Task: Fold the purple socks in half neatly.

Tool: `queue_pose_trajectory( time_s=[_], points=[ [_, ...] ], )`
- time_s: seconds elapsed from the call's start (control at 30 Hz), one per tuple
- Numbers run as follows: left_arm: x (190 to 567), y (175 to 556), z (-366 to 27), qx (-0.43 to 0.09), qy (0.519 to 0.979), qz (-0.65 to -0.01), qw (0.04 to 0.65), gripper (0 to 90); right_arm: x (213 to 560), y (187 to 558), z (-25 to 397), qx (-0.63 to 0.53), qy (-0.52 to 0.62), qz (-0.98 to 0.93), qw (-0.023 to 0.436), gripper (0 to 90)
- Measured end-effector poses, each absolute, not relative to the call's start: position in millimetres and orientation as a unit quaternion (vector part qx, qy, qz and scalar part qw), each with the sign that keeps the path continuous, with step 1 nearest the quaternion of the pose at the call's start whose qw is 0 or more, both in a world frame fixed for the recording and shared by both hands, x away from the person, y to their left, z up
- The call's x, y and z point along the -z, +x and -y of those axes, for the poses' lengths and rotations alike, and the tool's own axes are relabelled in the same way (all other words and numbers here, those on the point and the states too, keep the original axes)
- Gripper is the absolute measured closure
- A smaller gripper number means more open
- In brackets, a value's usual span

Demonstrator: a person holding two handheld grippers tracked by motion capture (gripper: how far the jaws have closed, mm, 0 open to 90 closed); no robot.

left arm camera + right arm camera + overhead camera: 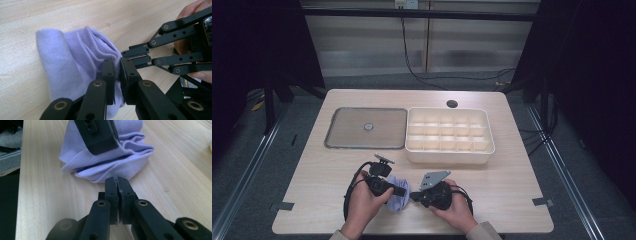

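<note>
A folded lavender sock (398,196) lay on the table (512,185) near its front edge, between the two hands. The left claw (118,67) pinched the sock's bunched cuff edge. The right claw (117,185) was pressed together and empty, its tips just beside the sock.

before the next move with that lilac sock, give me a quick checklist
1. Left gripper clamped on the lilac sock: ok, fabric sits between its jaws.
2. Right gripper holding the sock: not ok, jaws closed on nothing, just short of the fabric.
3. Sock kept folded: ok, bunched in a compact bundle on the table.
4. Divided organizer box ready: ok, its compartments look empty.
5. Path to the box: ok, bare tabletop between.
6. Grip depth of left jaws: cannot tell.
</note>
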State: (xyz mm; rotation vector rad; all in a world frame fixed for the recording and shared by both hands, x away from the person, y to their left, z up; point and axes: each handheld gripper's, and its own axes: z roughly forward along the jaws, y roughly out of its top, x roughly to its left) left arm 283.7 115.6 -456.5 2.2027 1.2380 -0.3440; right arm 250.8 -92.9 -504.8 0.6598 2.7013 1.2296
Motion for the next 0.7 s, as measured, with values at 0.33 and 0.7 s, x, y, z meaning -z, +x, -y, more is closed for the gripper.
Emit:
queue_pose_trajectory(
  time_s=[0.33, 0.7],
  points=[
    [457.8, 283.1, -113.6, 0.129, 0.825, -0.465, 0.293, 82.1, 504.8, 250.4, 92.3, -0.404, 0.217, -0.887, 0.051, 87.2],
    [460.5, 282.9, -111.5, 0.131, 0.827, -0.463, 0.291, 81.0, 504.6, 250.0, 91.8, -0.404, 0.217, -0.887, 0.049, 87.2]
  ],
)
